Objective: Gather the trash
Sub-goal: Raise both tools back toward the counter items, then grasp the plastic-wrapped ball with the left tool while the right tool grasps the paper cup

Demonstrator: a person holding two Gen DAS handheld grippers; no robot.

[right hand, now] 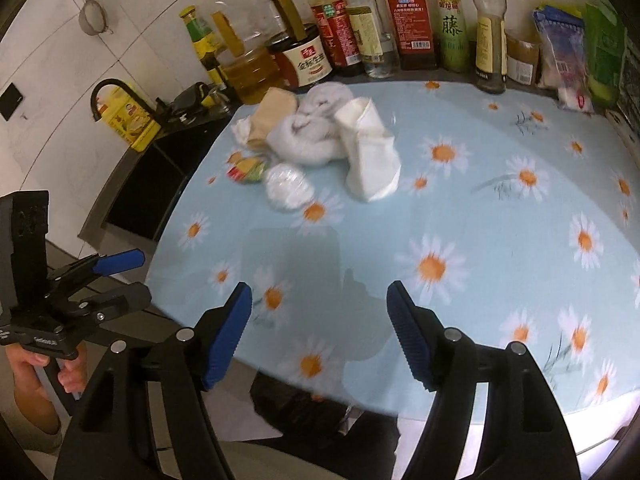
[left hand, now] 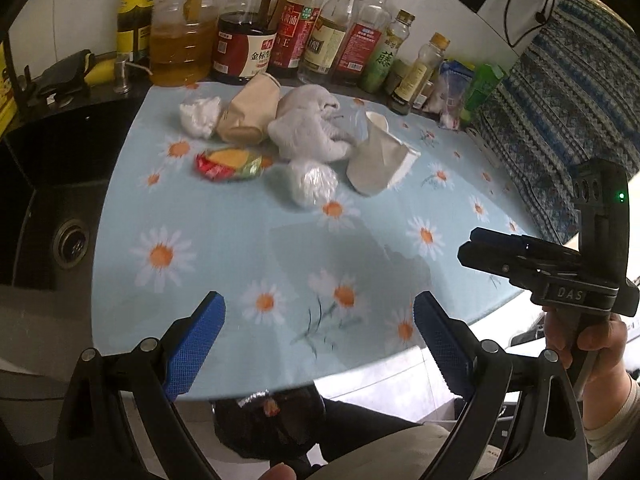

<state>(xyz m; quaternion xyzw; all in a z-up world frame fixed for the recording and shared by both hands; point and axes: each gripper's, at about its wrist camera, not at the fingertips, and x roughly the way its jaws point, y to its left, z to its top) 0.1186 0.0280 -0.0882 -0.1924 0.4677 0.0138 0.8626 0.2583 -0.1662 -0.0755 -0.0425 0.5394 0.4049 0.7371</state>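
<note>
A heap of trash lies toward the far side of the daisy-print table (left hand: 224, 240): a crumpled white tissue wad (left hand: 312, 128), a crushed brown paper cup (left hand: 250, 112), a flattened white paper cup (left hand: 380, 160), a colourful wrapper (left hand: 228, 164), a ball of clear plastic film (left hand: 310, 182) and a small white tissue ball (left hand: 200, 114). My left gripper (left hand: 320, 320) hangs open over the near table edge, nothing between its blue pads. My right gripper (right hand: 320, 312) is open too and holds nothing; it also shows side-on as the right gripper (left hand: 470, 245). A black bag (left hand: 272, 412) sits below the table edge.
A row of oil and sauce bottles (left hand: 248, 48) lines the back of the table. A dark sink (left hand: 60, 200) with a drain lies left, with a yellow tin (right hand: 128, 124) beside its tap. Patterned fabric (left hand: 560, 120) hangs at the right. A hand (left hand: 584, 340) grips the right tool.
</note>
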